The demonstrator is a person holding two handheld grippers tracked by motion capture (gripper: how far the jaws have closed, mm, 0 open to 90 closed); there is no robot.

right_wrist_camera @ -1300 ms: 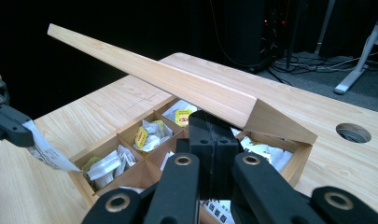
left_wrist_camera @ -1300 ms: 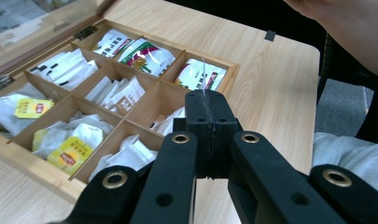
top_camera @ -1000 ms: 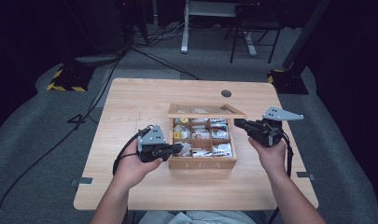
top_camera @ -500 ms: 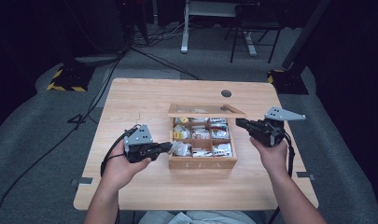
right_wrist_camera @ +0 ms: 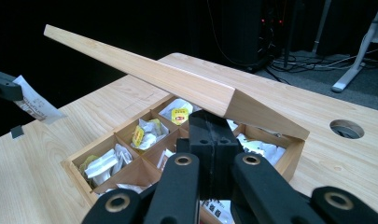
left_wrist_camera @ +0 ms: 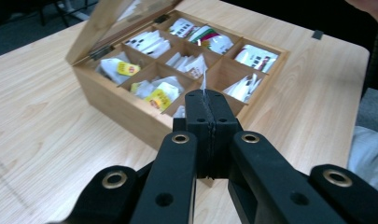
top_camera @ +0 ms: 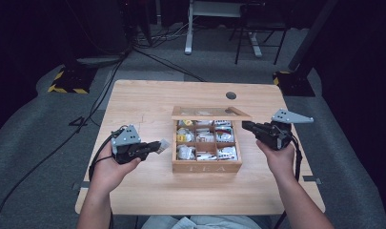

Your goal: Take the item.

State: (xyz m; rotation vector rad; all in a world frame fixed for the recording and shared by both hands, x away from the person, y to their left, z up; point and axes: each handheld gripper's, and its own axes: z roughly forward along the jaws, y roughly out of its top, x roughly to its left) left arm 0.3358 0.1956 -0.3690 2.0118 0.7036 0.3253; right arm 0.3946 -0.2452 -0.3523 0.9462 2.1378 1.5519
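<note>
While the left tool point(top_camera: 155, 146) pinches a tea packet point(top_camera: 164, 142), the packet's long axis points toward the tea box point(top_camera: 207, 166).

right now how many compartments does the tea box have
9, in a three-by-three grid inside the tea box: three along the front wall, three across the middle, three at the back by the raised lid, which partly hides the back row in the high view.

The wooden box point(top_camera: 207, 166) front reads "TEA", faintly; sachet labels are illegible.
</note>
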